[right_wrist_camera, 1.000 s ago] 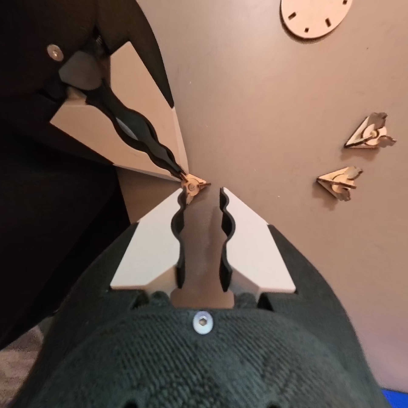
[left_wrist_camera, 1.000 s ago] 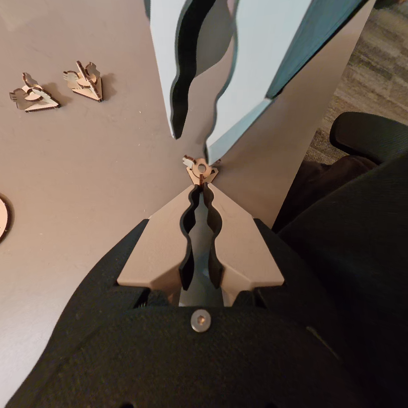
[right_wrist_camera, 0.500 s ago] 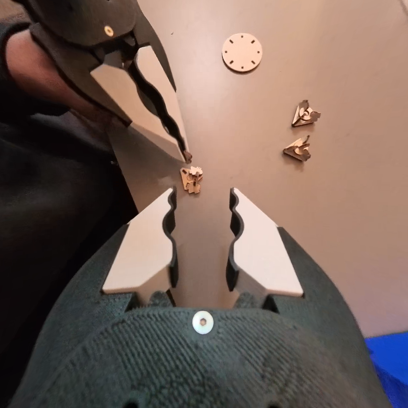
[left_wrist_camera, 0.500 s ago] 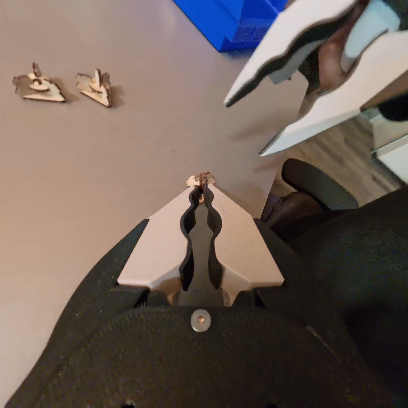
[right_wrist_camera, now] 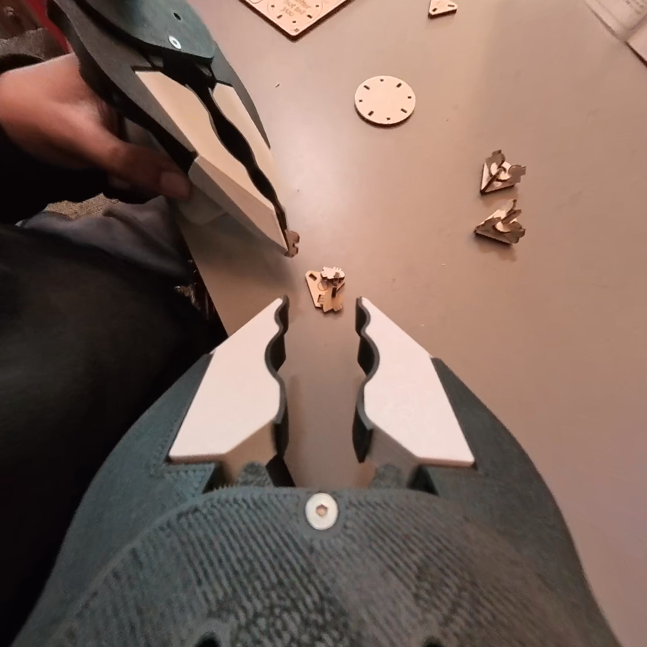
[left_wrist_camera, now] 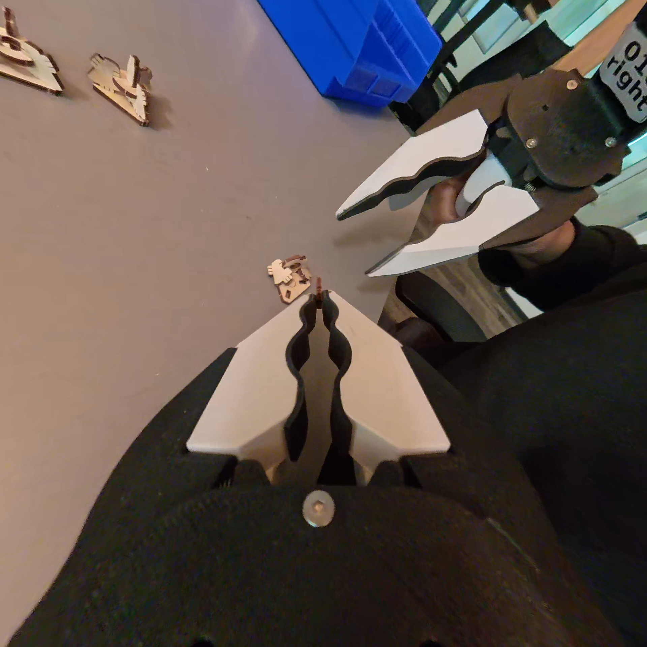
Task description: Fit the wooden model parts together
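- My left gripper [left_wrist_camera: 318, 296] has its fingertips pinched on a small dark wooden piece [left_wrist_camera: 318, 287]. The piece stands up out of the tips, clear of the counter [left_wrist_camera: 175, 227], so its free end stays exposed.
- In the right wrist view the same piece [right_wrist_camera: 292, 242] shows as a little notched tab at the tip of the left gripper [right_wrist_camera: 286, 241], just above the counter.
- My right gripper [right_wrist_camera: 321, 303] is spread wide and holds nothing; bare counter shows between its fingers.
- A partly built wooden assembly [right_wrist_camera: 327, 289] lies flat on the counter just beyond the right fingertips, near the counter's near edge and between the two grippers. It rests free, touched by neither.
- In the left wrist view the assembly [left_wrist_camera: 290, 278] lies just left of the held piece, apart from it.
- Two similar assembled wedges [right_wrist_camera: 500, 175] [right_wrist_camera: 500, 225] sit well apart to the right, out of the way.
- A slotted wooden disc [right_wrist_camera: 385, 99] lies farther off.
- A blue bin [left_wrist_camera: 350, 45] stands at the far side.
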The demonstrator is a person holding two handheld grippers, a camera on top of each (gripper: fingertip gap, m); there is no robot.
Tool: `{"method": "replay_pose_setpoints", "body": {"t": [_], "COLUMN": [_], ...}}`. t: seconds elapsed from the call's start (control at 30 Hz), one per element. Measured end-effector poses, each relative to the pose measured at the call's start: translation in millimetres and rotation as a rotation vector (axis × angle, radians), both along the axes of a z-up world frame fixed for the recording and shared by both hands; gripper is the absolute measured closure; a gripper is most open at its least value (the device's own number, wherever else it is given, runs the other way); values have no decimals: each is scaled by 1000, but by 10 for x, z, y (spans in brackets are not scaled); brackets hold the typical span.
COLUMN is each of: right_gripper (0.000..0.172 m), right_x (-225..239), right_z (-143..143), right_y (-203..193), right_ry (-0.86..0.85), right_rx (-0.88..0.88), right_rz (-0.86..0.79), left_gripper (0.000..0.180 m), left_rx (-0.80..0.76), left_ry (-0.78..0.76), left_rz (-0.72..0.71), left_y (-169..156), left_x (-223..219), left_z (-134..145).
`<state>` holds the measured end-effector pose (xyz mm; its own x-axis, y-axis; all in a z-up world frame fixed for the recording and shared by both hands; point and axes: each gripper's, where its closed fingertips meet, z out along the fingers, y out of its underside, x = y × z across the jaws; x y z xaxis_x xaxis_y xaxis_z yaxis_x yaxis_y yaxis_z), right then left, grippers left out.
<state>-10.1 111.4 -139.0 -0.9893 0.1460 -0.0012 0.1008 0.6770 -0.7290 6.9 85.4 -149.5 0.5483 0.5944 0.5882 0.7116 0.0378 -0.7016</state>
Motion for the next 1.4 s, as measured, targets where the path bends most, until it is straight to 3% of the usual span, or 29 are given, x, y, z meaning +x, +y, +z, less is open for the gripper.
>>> {"method": "replay_pose_setpoints", "body": {"t": [0.37,0.57,0.7,0.87,1.17,1.4], "right_gripper": [137,142,152,146,144,154], "right_x": [-151,-275,-595,-601,-355,-39], "right_z": [-245,-366,-317,-232,-161,69], "right_y": [-121,-183,-68,-16,-50,-194], "right_ry": [14,55,143,61,53,-155], "right_rx": [24,57,69,-17,-67,-235], "right_rz": [-46,-63,-185,-204,-114,28], "left_gripper": [177,177,177,177,177,178], "left_rx": [-64,-184,-176,-145,-66,-144], "left_ry": [-18,-21,-33,-46,-32,59], "left_rz": [33,55,71,77,63,-15], "left_y": [24,21,15,9,107,223], "left_x": [-63,-101,-122,-130,-155,-85], "left_z": [-109,-241,-243,-232,-138,-119]}}
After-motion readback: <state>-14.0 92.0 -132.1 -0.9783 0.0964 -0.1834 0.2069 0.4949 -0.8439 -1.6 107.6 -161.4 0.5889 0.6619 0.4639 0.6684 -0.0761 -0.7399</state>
